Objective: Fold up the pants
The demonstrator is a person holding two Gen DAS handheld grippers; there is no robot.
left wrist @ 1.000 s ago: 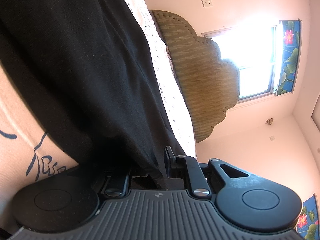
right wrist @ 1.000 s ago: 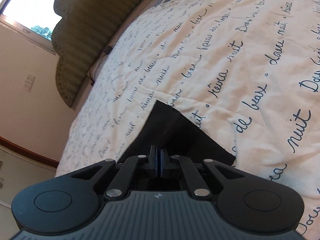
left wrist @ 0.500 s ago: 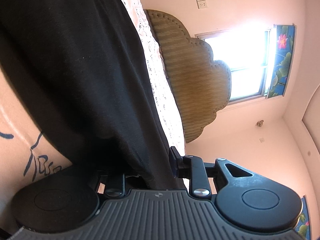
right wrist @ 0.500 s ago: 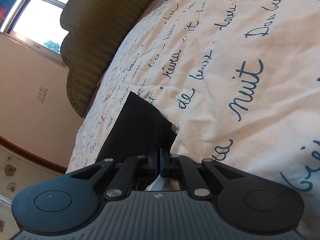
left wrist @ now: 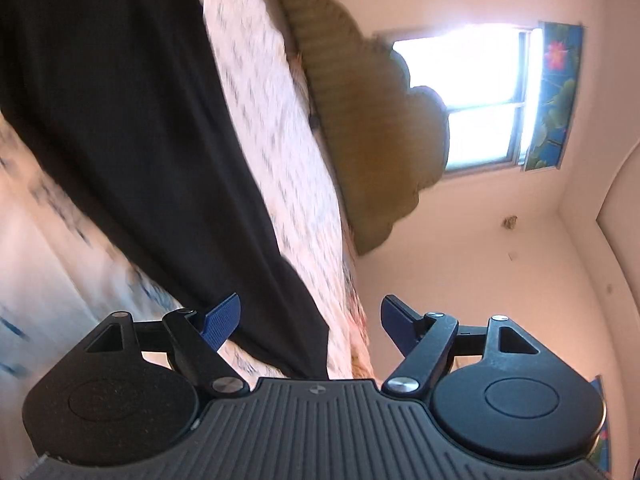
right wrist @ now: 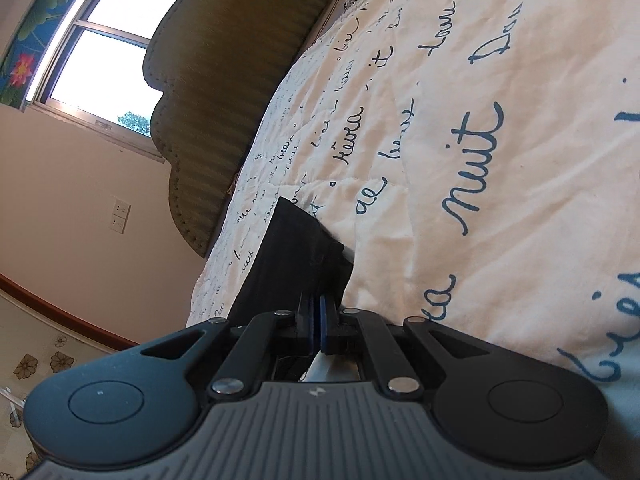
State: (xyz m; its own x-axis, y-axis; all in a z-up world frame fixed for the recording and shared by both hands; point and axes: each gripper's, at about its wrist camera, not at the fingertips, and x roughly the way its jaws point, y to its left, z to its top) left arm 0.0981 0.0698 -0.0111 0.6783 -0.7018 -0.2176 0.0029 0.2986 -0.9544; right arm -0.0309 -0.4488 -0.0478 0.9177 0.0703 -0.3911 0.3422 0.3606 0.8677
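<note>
Your left gripper's [left wrist: 310, 318] fingers [left wrist: 221, 317] stand wide apart, having just been opening, and nothing is pressed between their ribbed blue pads; the black pants [left wrist: 132, 128] lie beyond them as a long, smooth, matte band of cloth stretched over the bed, with one rounded end running down between the fingers without touching either pad. Your right gripper's [right wrist: 316, 316] fingers are closed tight on a corner of the same pants [right wrist: 298, 256], where the dark cloth bunches into a soft, angular fold resting on the bedspread [right wrist: 500, 160]. That bedspread is cream, quilted and slightly wrinkled, printed all over with blue cursive writing; in the left wrist view it is blurred. Behind the bed rises an olive headboard [right wrist: 224, 92] with vertical ribbing, a scalloped, cloud-like outline and a stitched border. A bright window [left wrist: 472, 96] sits behind it in the plain peach wall, flanked by a floral curtain [left wrist: 556, 92].
</note>
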